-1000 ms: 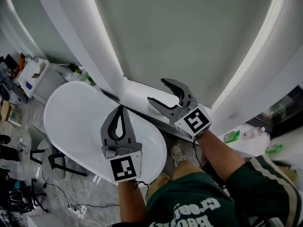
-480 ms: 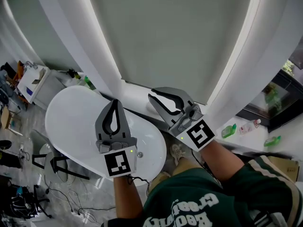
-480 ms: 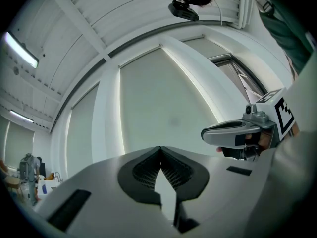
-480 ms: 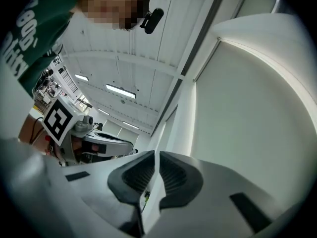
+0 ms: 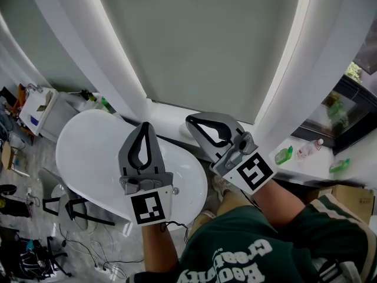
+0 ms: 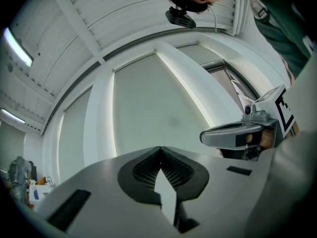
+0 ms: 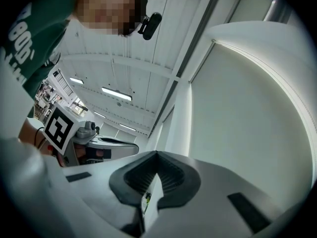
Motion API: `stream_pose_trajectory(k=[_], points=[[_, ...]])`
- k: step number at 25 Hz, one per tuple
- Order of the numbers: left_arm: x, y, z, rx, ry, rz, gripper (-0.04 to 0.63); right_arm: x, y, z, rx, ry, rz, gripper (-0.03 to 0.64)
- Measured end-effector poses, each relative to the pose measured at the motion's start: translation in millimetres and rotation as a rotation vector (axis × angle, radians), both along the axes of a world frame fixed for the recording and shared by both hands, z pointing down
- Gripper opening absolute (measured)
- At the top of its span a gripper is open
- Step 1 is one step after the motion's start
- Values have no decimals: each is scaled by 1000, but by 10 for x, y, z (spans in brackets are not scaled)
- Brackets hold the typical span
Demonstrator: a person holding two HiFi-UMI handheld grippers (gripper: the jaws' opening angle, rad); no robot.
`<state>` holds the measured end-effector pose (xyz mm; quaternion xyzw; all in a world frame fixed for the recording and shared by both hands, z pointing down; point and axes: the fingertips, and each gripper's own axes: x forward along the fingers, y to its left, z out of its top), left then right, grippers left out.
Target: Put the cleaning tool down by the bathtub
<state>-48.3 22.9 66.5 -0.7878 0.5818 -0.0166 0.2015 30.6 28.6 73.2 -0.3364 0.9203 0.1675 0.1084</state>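
White bathtub (image 5: 76, 128) below lies nearer the left gripper (image 5: 145, 125); its jaws and those of the right gripper (image 5: 189, 121), just closed, meet on nothing, cleaning tool unseen.

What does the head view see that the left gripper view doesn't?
Only the head view shows the bathtub, the green bottles and the floor with cables. Only the left gripper view shows the ceiling and the camera on the person's head. Both show the left tongs and right tongs, each shut on nothing, the right ones just closed, and the pale blind between white curtains.
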Motion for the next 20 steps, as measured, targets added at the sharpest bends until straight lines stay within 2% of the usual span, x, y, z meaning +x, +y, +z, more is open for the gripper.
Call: stream_pose_trajectory(k=[12,20], points=[[-134,196,-78,10,-6,17,8,-127,190,-81,13,6,27,15],[-133,149,-114,14,-14,17,8,-111,122,-117,19,15,37,15]])
